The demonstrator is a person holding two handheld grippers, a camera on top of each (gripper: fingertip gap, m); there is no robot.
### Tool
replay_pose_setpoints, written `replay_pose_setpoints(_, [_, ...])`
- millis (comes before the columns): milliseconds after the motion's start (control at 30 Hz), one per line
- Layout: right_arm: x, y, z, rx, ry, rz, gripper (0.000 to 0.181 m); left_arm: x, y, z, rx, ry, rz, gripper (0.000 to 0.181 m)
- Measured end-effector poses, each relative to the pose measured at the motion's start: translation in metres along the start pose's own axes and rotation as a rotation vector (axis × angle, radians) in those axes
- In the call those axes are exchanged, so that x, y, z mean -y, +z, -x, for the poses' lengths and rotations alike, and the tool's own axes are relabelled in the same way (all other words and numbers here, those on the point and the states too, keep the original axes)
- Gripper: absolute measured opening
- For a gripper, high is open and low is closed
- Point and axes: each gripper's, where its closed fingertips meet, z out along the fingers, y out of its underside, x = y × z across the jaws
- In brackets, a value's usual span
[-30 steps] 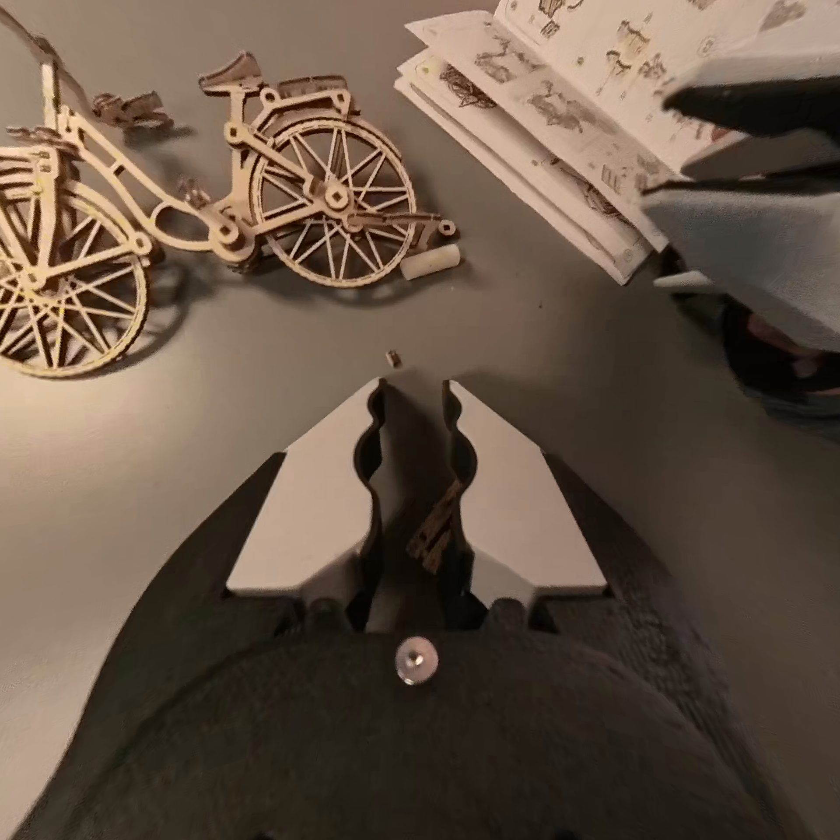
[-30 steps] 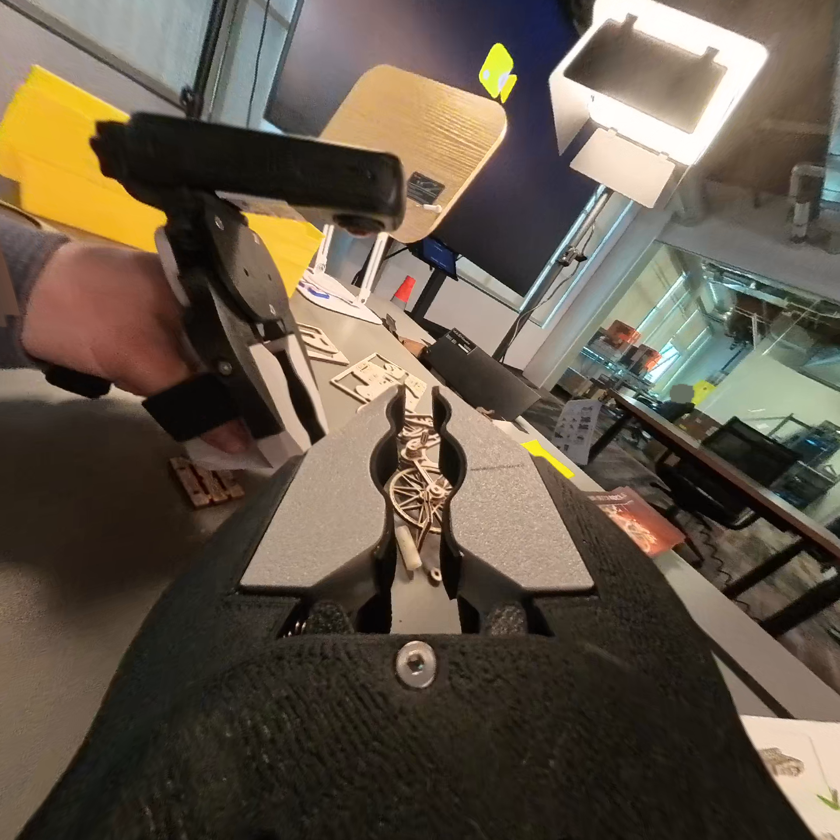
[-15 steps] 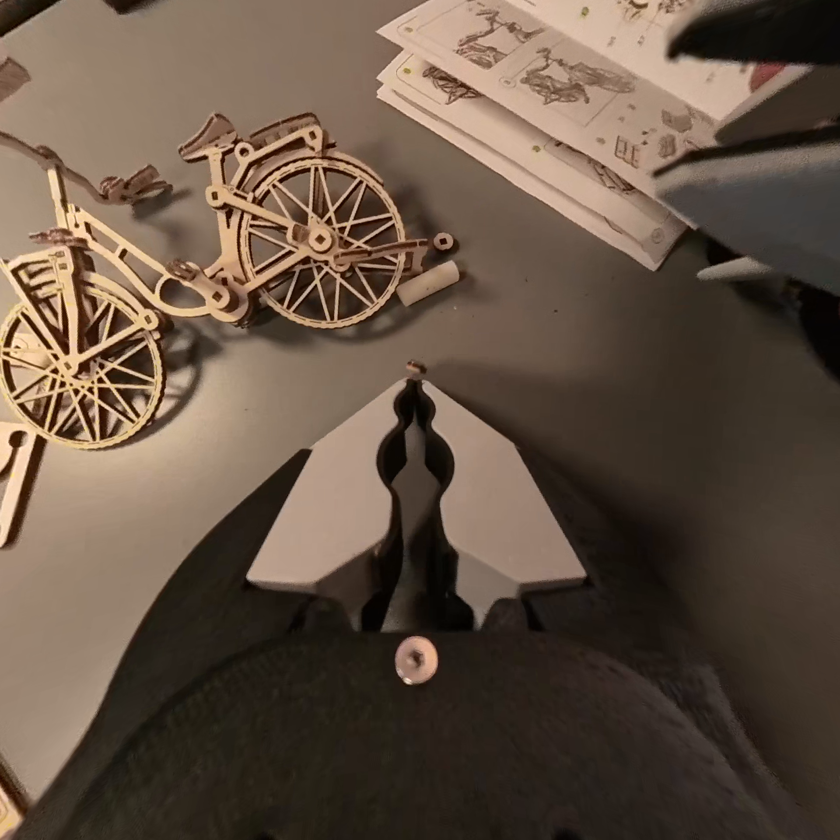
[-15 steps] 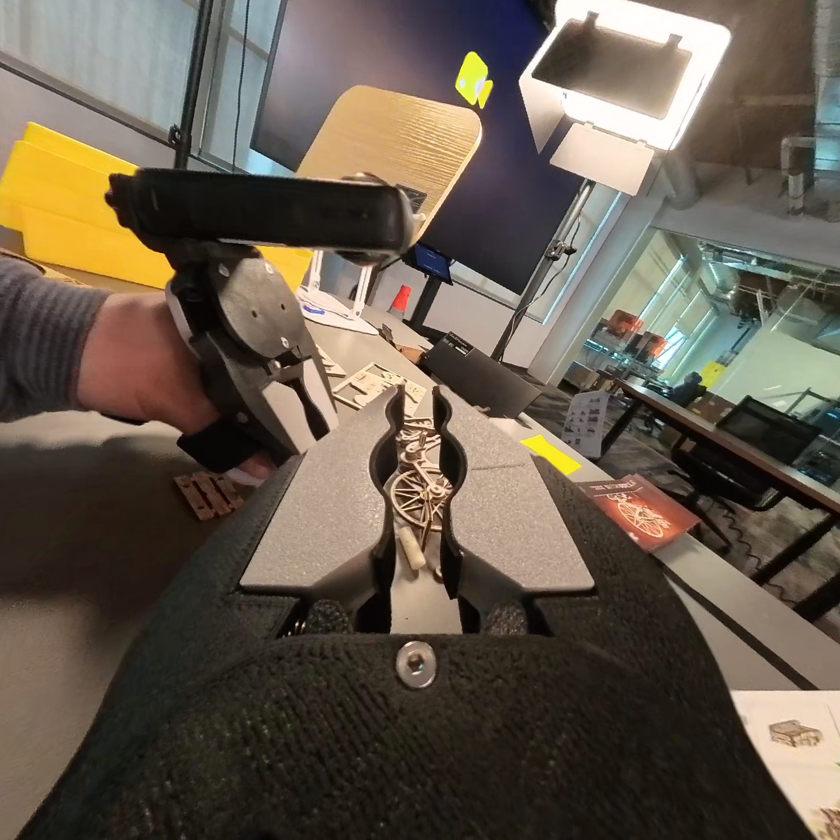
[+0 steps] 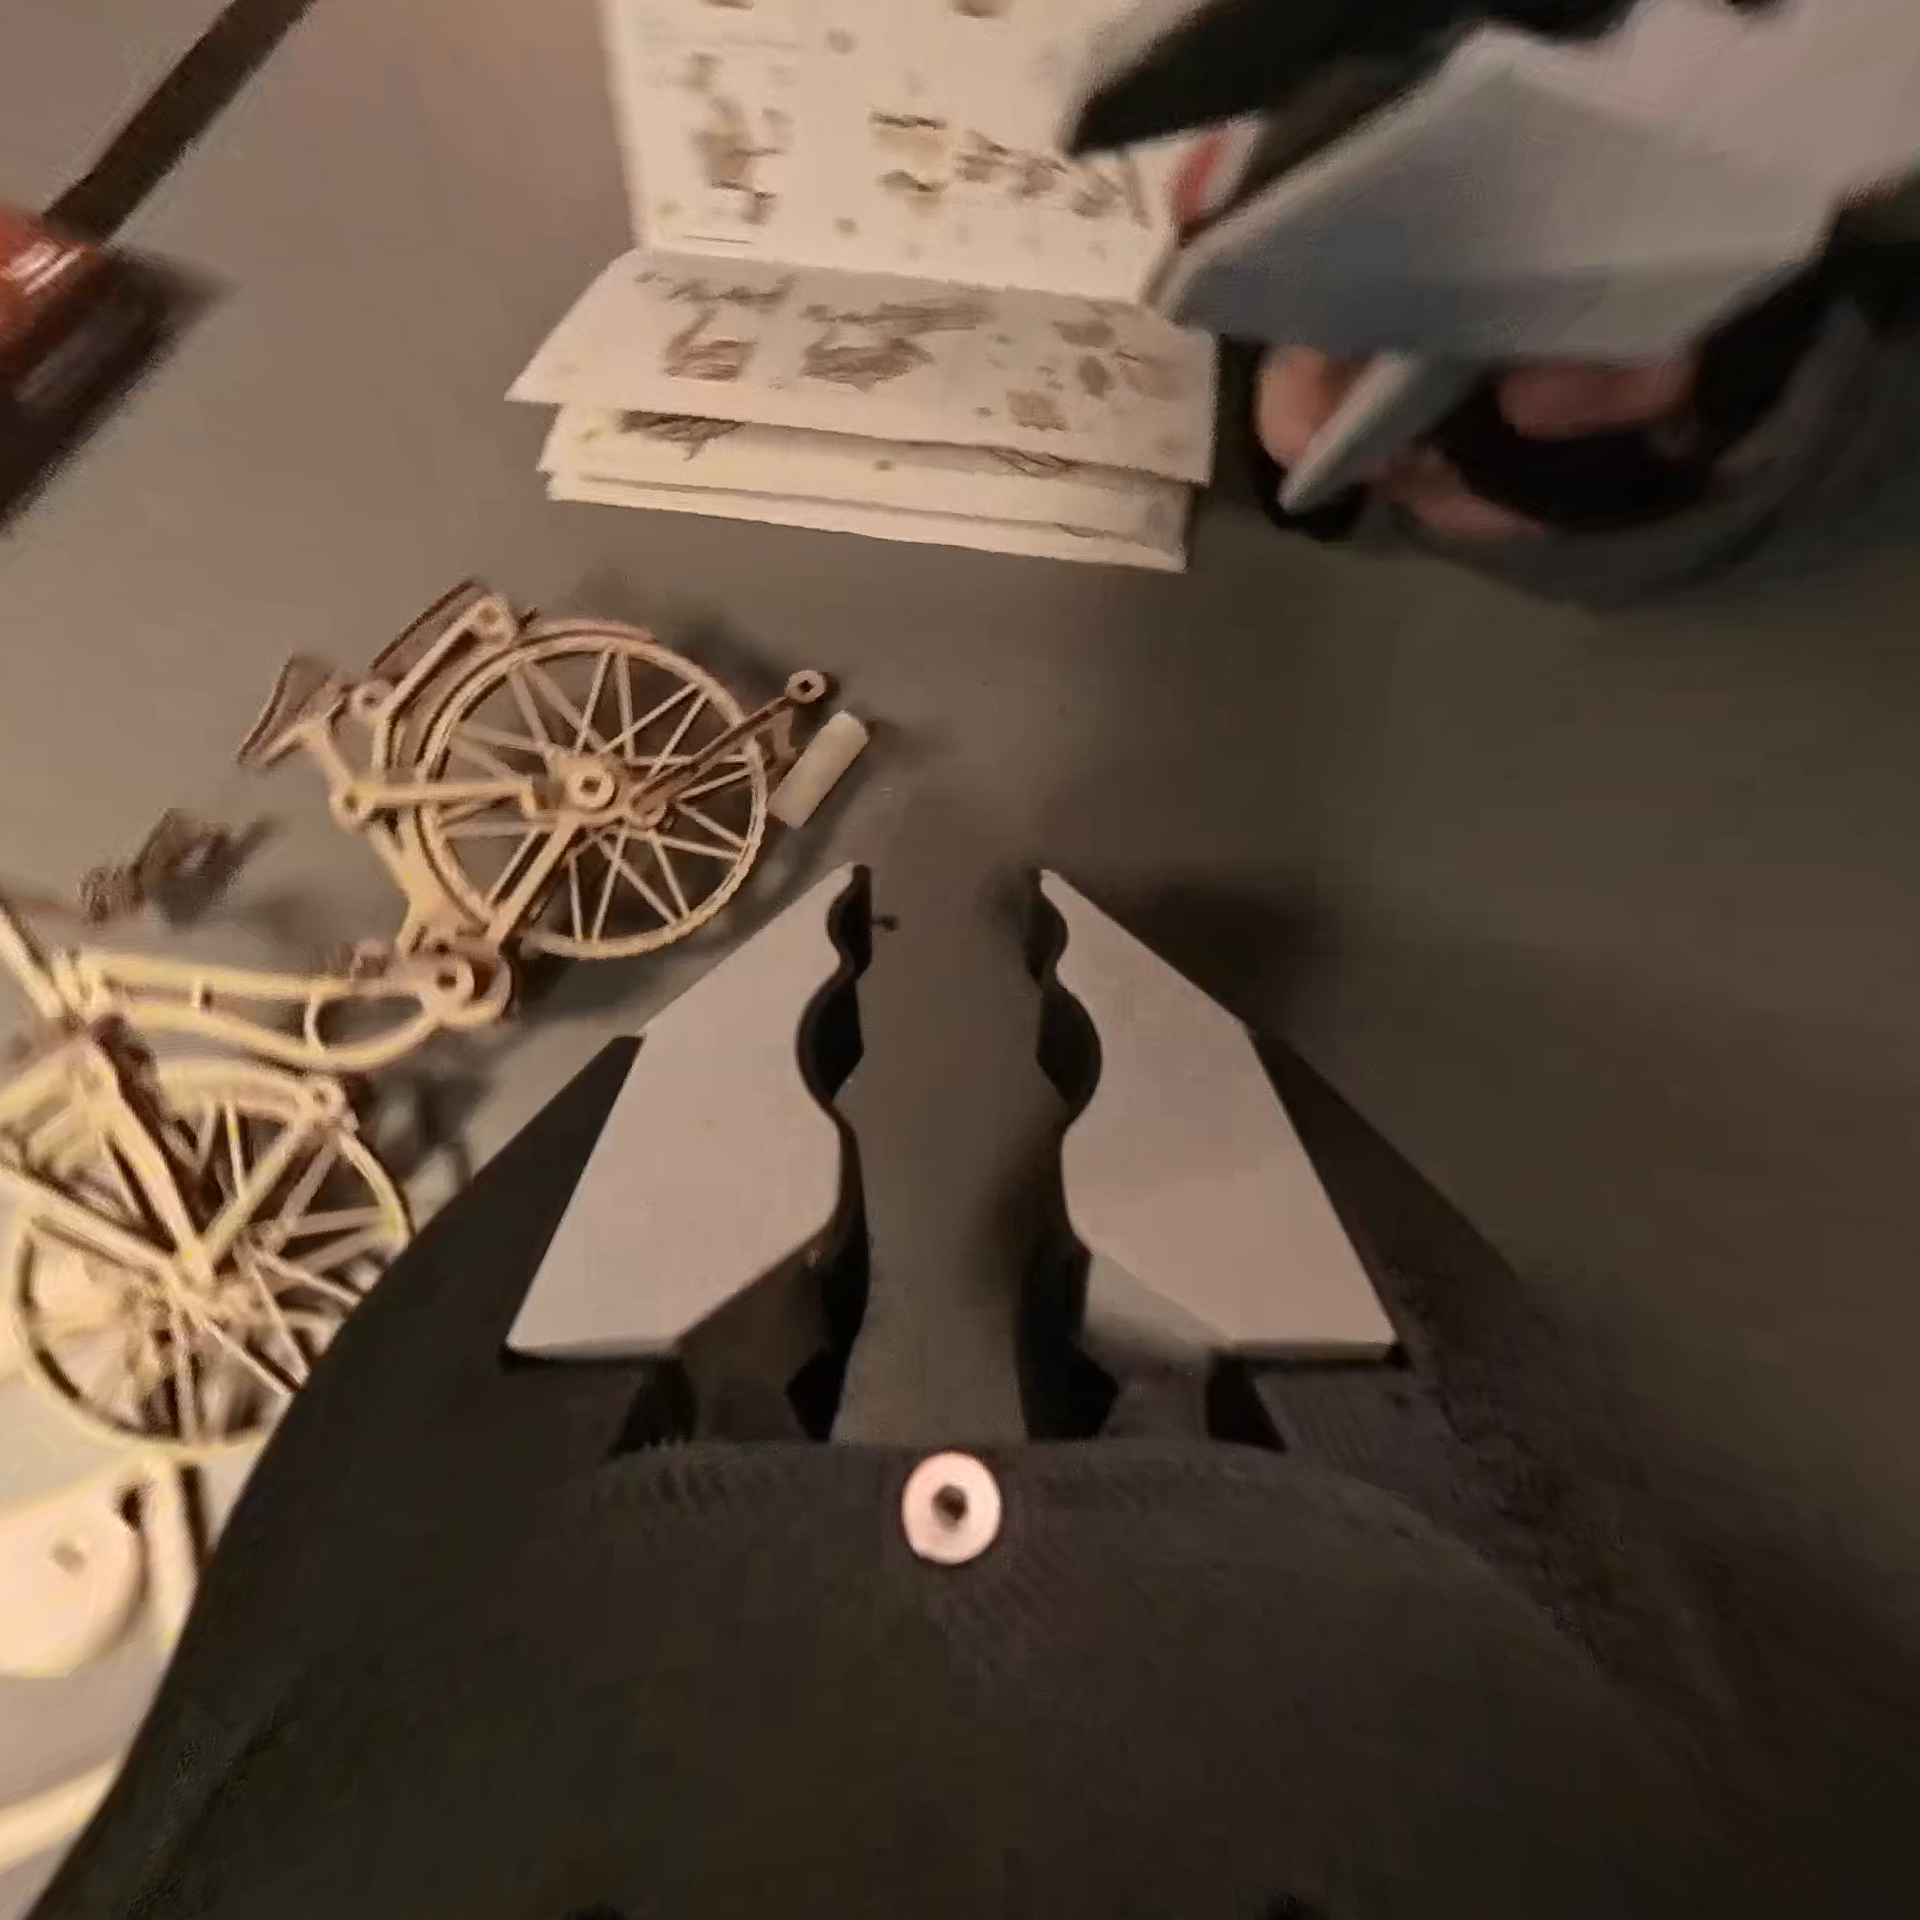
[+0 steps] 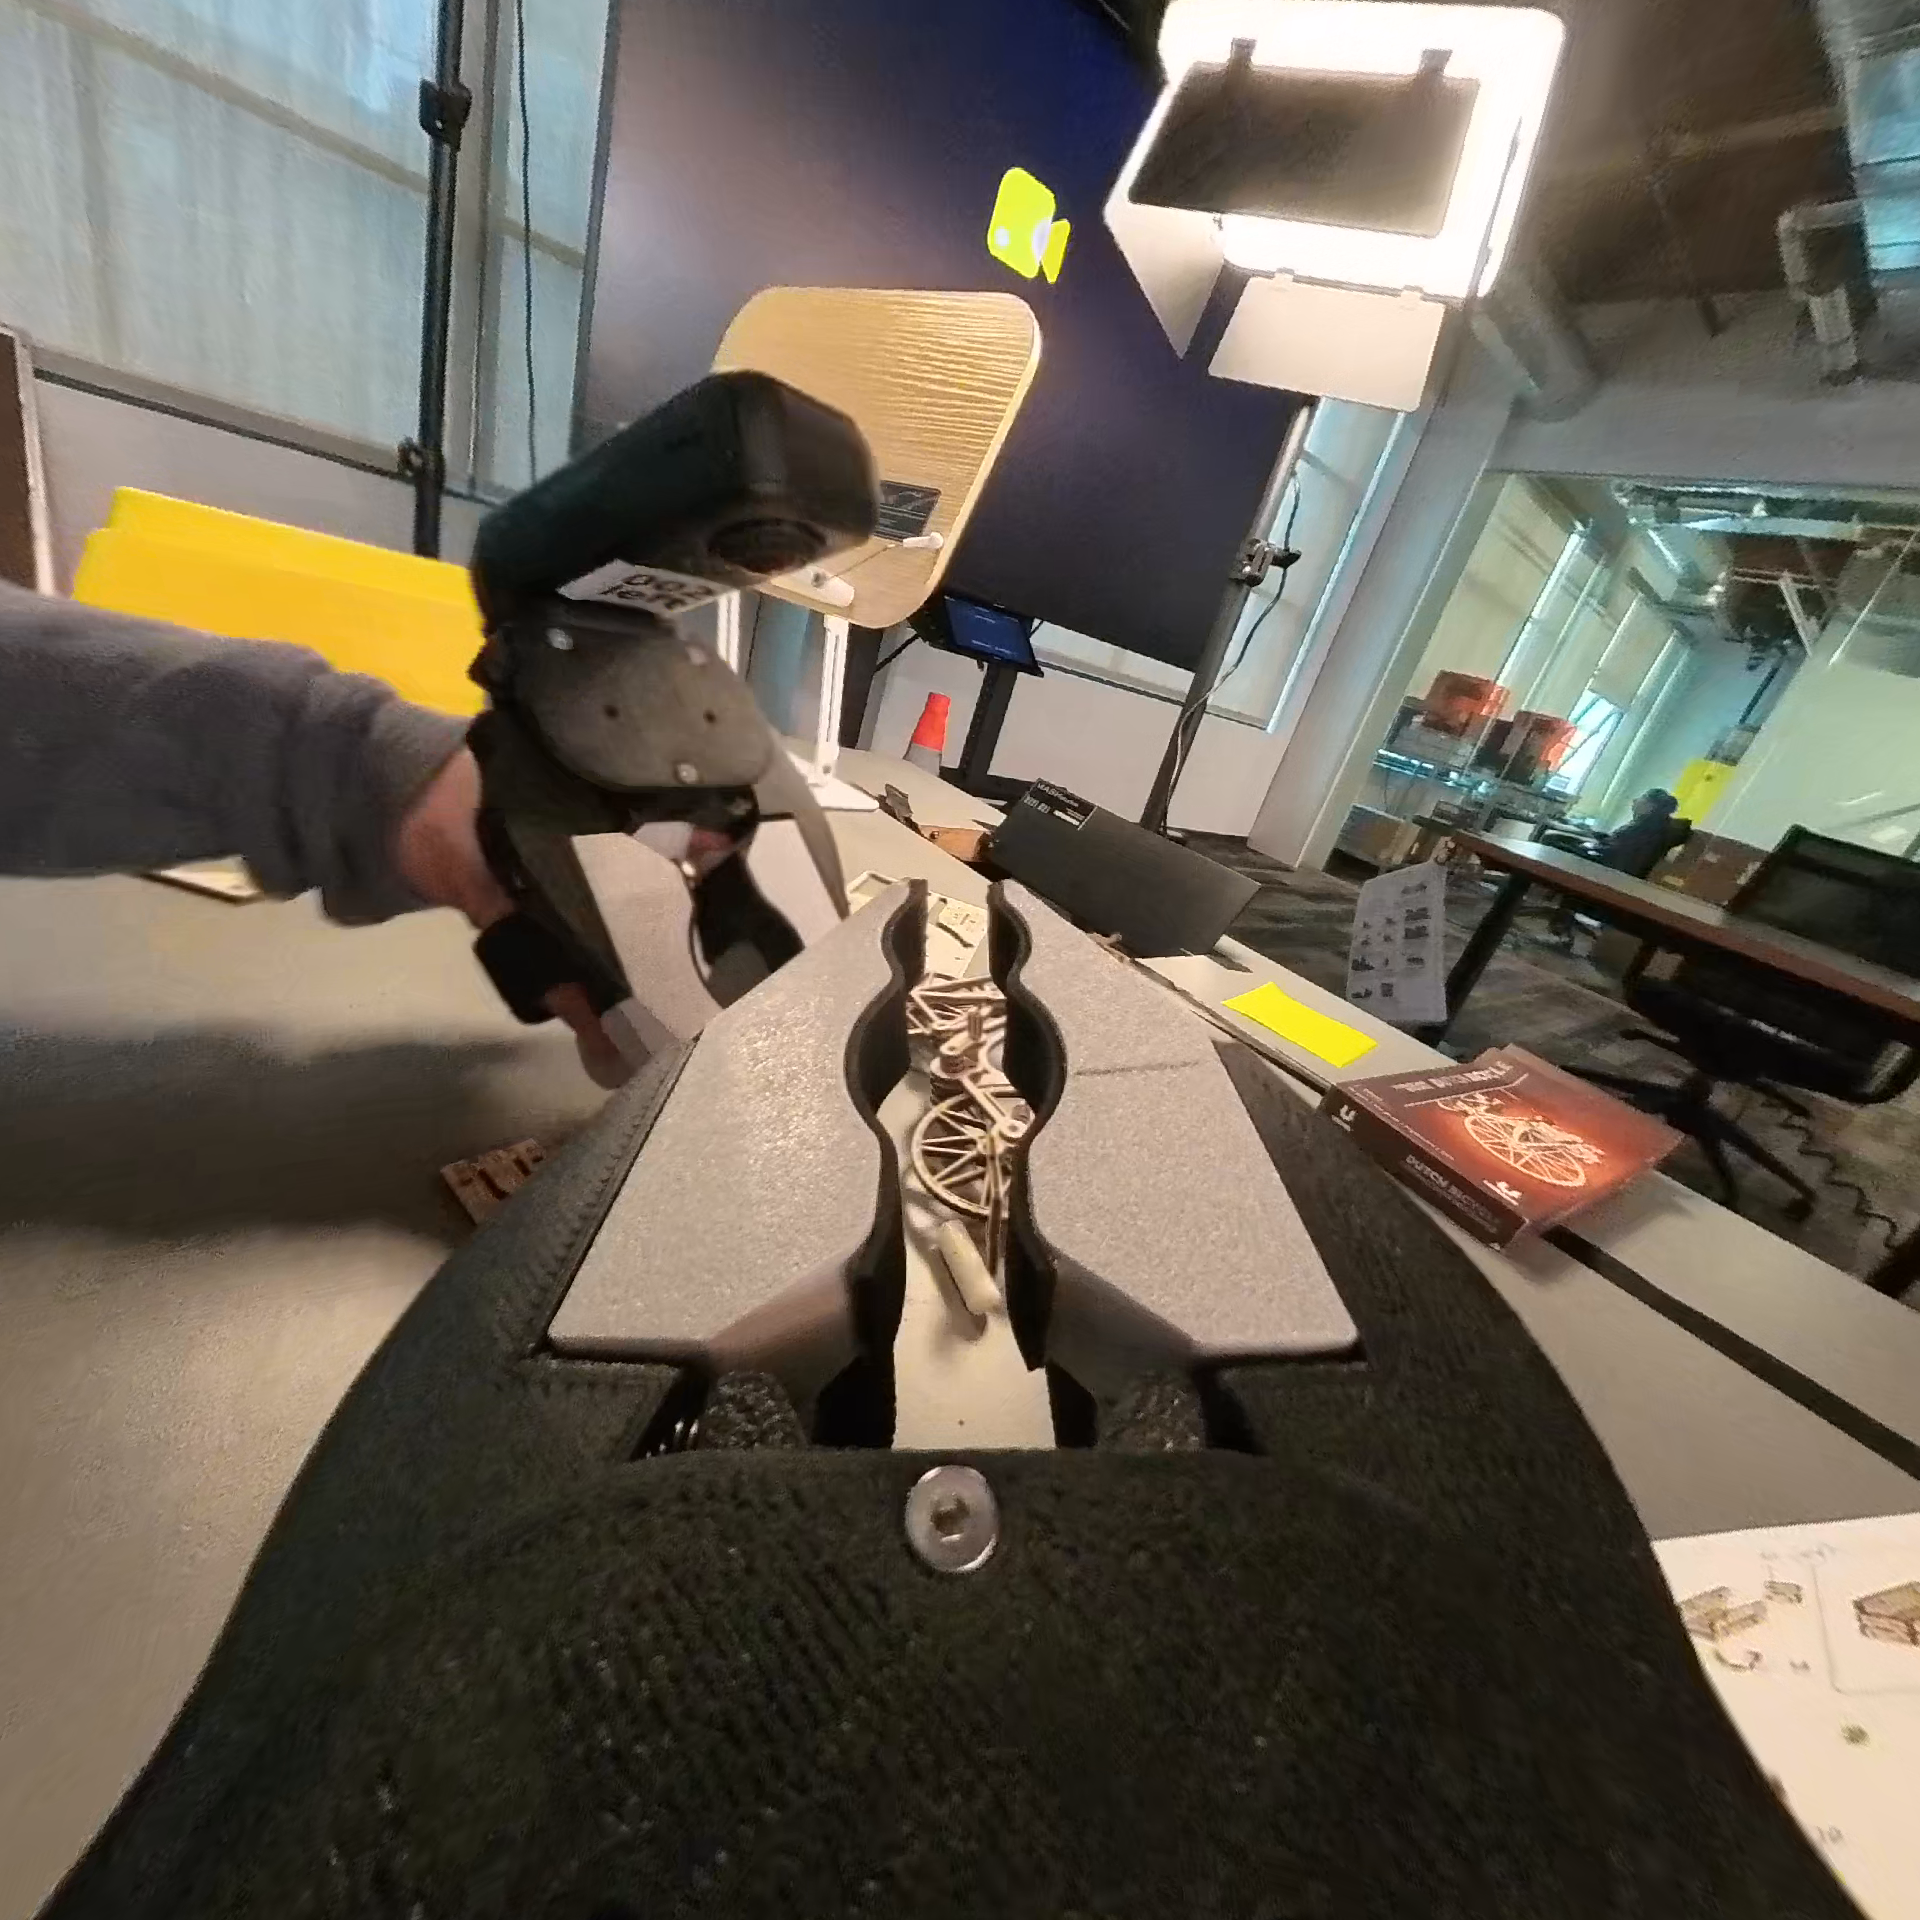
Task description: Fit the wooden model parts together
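A wooden bicycle model (image 5: 582, 800) lies flat on the grey table (image 5: 1403, 935), with a small white cylinder (image 5: 821, 769) by its rear wheel. My left gripper (image 5: 951, 894) is open and empty, just right of that wheel. A tiny dark speck (image 5: 885, 921) sits by its left fingertip. My right gripper (image 6: 956, 899) is narrowly open and empty, low over the table, with the bicycle (image 6: 966, 1122) and cylinder (image 6: 966, 1268) seen through its gap. The left gripper (image 6: 769, 914) shows there, held in a hand, fingers apart. The right gripper (image 5: 1507, 187) is blurred at the top right of the left wrist view.
An open instruction booklet (image 5: 883, 416) lies beyond the bicycle and shows again in the right wrist view (image 6: 1787, 1662). A dark model box (image 6: 1496, 1132) lies at the right. A small brown wooden piece (image 6: 488, 1184) lies under the left hand. A yellow note (image 6: 1299, 1023) is farther back. One gripper's finger ends stand about 10 cm off the other's. The right gripper is farther from the small white cylinder (image 5: 821, 769), some 12 cm, than the left, some 4 cm. My right wrist view (image 6: 957, 1259) looks at it from another angle.
My left gripper went from shut to open and swung closer to the bicycle's rear wheel. The right gripper stayed narrowly open and barely moved.
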Motion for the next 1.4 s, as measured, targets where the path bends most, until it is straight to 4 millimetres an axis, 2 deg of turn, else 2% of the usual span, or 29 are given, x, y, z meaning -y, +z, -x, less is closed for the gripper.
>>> replay_pose_setpoints(100, [-0.001, -0.001, -0.005, -0.013, 0.021, -0.002, 0.01, -0.011, 0.001, 0.005, -0.11, 0.124, 0.131, 0.03])
replay_pose_setpoints(200, [-0.003, -0.001, -0.008, -0.016, 0.042, 0.002, 0.01, -0.012, 0.003, 0.005, -0.196, 0.146, 0.171, 0.041])
replay_pose_setpoints(333, [-0.004, 0.0, -0.008, -0.012, 0.048, 0.009, 0.009, -0.019, 0.01, 0.003, -0.255, 0.166, 0.218, 0.041])
replay_pose_setpoints(600, [-0.007, 0.001, -0.005, 0.003, 0.051, 0.025, 0.009, -0.022, 0.012, 0.004, -0.203, 0.157, 0.177, 0.025])
replay_pose_setpoints(1133, [-0.013, 0.004, 0.001, 0.04, 0.069, 0.057, 0.008, -0.019, 0.015, 0.003, -0.171, 0.092, 0.096, 0.01])
replay_pose_setpoints(1233, [-0.013, 0.004, 0.0, 0.037, 0.065, 0.055, 0.009, -0.018, 0.016, 0.004, -0.161, 0.076, 0.084, 0.001])
replay_pose_setpoints(1333, [-0.011, 0.003, -0.001, 0.035, 0.083, 0.046, 0.009, -0.018, 0.011, 0.008, -0.068, 0.115, 0.071, 0.001])
replay_pose_setpoints(1400, [-0.009, 0.003, 0.0, 0.045, 0.104, 0.035, 0.009, -0.008, 0.001, 0.005, 0.008, 0.144, -0.029, 0.001])
